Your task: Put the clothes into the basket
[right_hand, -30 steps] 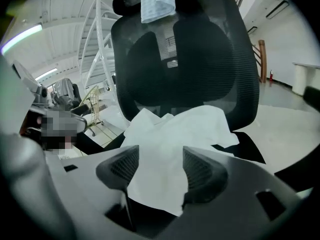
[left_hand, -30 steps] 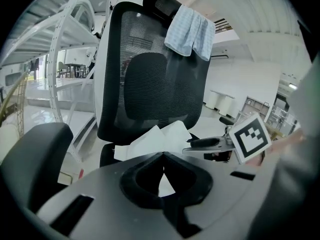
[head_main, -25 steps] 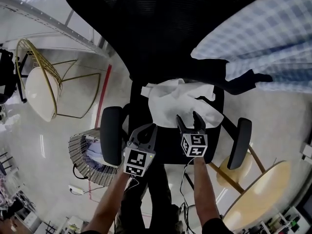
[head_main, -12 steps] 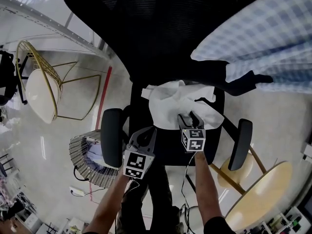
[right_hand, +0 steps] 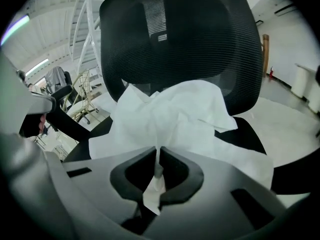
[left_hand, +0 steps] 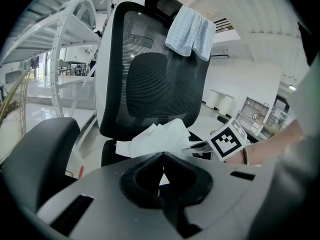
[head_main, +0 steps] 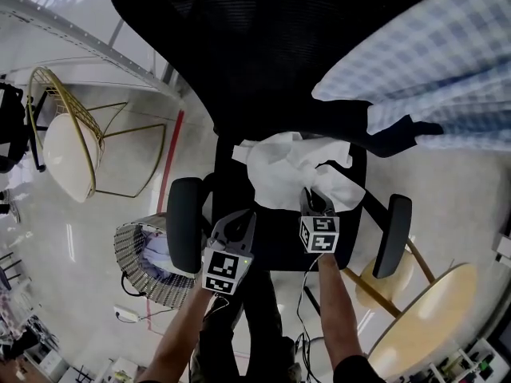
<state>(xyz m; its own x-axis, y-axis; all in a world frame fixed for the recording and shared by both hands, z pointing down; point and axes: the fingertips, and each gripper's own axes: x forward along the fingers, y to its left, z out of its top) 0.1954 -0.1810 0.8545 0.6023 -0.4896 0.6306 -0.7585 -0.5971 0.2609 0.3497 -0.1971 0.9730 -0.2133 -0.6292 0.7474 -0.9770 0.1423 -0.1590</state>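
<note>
A crumpled white garment [head_main: 287, 174] lies on the seat of a black office chair [head_main: 271, 246]. My right gripper [head_main: 318, 195] reaches into its near edge; its jaws have just been closing and now pinch a fold of the white cloth [right_hand: 158, 170]. The rest of the garment [right_hand: 175, 114] spreads out ahead of them. My left gripper [head_main: 243, 215] hovers over the seat's front left, shut with nothing in it; in its own view the tips [left_hand: 163, 153] meet short of the garment [left_hand: 155, 136]. A woven basket [head_main: 128, 250] stands on the floor left of the chair, with cloth inside.
A blue checked cloth [head_main: 431, 62] hangs over the chair's back [left_hand: 192, 31]. Black armrests [head_main: 184, 222] [head_main: 393, 234] flank the seat. A gold wire chair [head_main: 64, 142] stands far left, a round wooden table [head_main: 423, 317] near right.
My right gripper moved forward onto the white garment and its open jaws shut on a fold of it. The left gripper stayed where it was.
</note>
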